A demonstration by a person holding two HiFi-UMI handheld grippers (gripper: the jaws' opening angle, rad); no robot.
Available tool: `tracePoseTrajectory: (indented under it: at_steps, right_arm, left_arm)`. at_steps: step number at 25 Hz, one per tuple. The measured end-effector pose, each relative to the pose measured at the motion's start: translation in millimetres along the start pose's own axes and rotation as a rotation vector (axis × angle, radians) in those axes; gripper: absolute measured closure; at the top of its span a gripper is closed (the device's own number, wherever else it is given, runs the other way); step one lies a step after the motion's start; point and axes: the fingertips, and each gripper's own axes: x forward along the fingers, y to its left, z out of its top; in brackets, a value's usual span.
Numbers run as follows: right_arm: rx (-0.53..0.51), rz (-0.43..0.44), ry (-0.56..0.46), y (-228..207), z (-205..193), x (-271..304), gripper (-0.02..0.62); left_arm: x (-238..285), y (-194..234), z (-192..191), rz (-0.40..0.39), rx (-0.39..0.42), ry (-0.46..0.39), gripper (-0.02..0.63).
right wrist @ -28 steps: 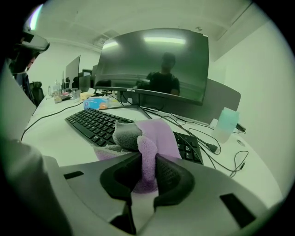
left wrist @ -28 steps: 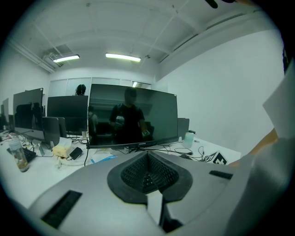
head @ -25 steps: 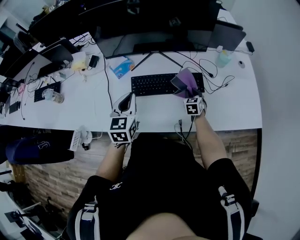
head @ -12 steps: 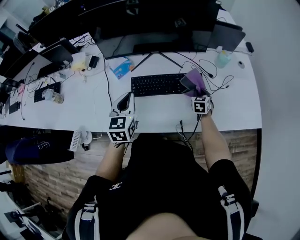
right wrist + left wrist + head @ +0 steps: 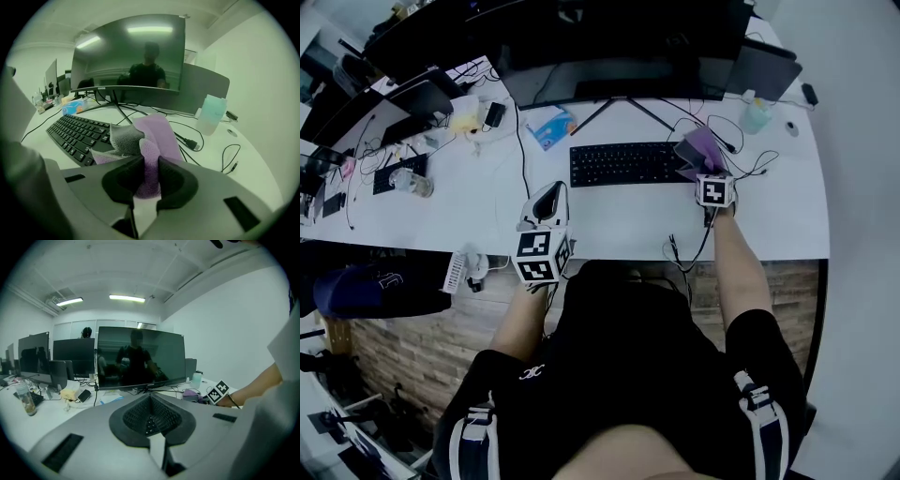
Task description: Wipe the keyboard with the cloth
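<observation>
Our right gripper (image 5: 149, 176) pinches the purple cloth (image 5: 157, 131) tight at the black keyboard's (image 5: 628, 164) right end. Our left gripper (image 5: 151, 418), jaws together and empty, hovers over the white desk's (image 5: 609, 225) front edge.

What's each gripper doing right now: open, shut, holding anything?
Left gripper: shut, holding nothing.
Right gripper: shut on the purple cloth, at the right end of the keyboard.

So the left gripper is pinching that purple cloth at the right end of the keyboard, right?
Not quite. It is the right gripper that pinches the purple cloth at the right end of the keyboard; the right gripper view shows the cloth clamped between its jaws.
</observation>
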Motion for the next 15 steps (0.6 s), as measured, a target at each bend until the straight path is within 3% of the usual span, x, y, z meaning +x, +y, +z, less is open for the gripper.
tracePoseTrajectory:
  at_steps: [5,15]
  right_arm:
    - [-0.017,-0.04,0.082,-13,7,3,0.503]
    - [-0.045,-0.03,0.019,-6,36,19,0.508]
  left_arm:
    - [-4,10,-5,0.02,0.003,0.02,0.594]
    - [-9,40,-17,0.072,-0.034,0.065,0.594]
